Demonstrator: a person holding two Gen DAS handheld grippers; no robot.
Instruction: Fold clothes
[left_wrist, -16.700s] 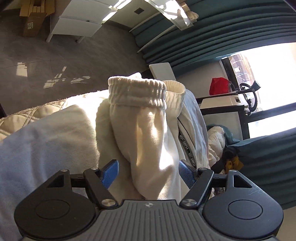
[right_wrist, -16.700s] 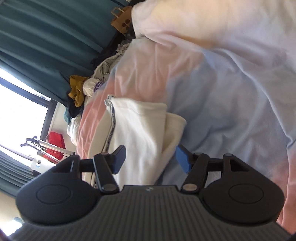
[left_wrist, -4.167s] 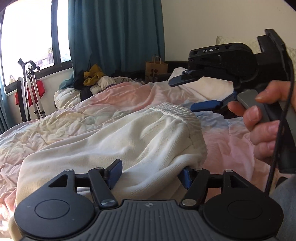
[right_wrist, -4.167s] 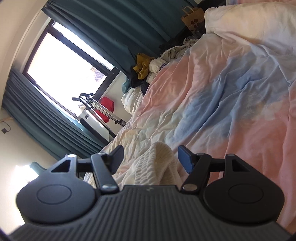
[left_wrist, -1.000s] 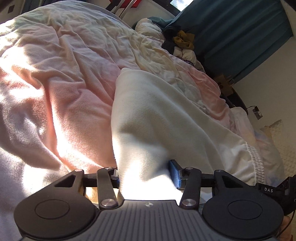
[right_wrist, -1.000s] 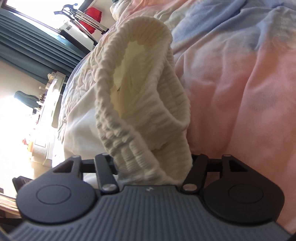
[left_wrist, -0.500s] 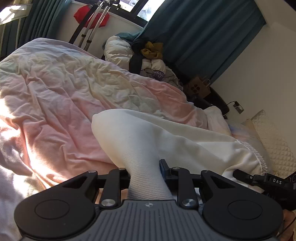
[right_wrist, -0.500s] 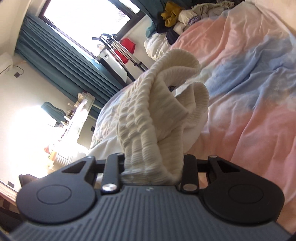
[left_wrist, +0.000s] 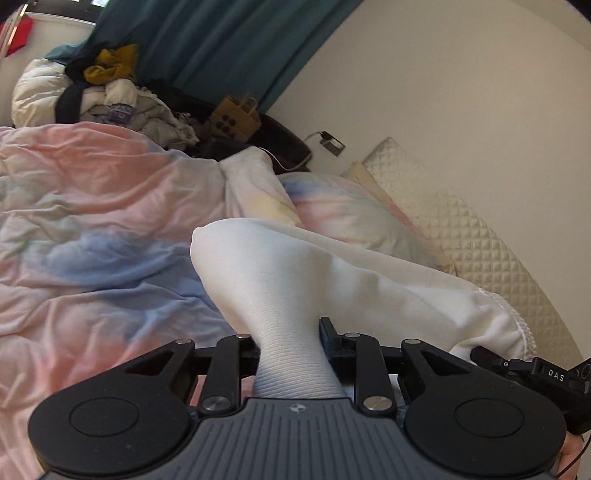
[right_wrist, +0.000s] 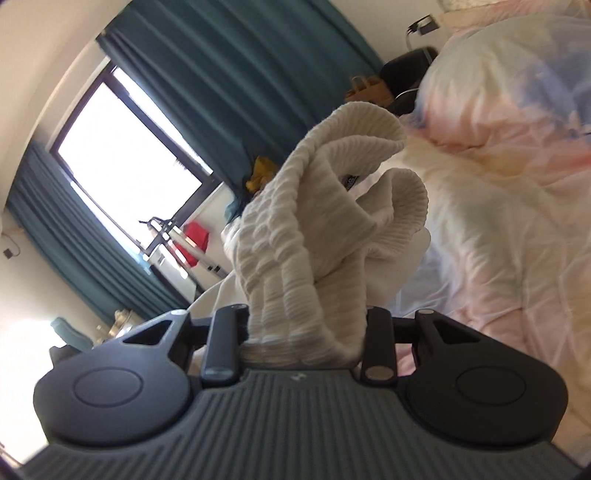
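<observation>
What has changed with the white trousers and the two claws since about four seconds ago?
Both claws were open then; now the left claw pinches the folded cloth of the white trousers and the right claw pinches their ribbed waistband, lifted off the bedcover. The clothes pile by the curtain stayed.

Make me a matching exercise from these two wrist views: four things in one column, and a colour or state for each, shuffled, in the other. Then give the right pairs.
Things
1. left gripper
2. right gripper
3. curtain
4. paper bag

Colour or state
A. brown, with dark dots, standing beside the clothes pile
B. teal, hanging by the wall
C. shut on the ribbed waistband of the white pants
D. shut on a smooth fold of the white pants

Pairs: 1-D, 2-C, 3-B, 4-A
</observation>
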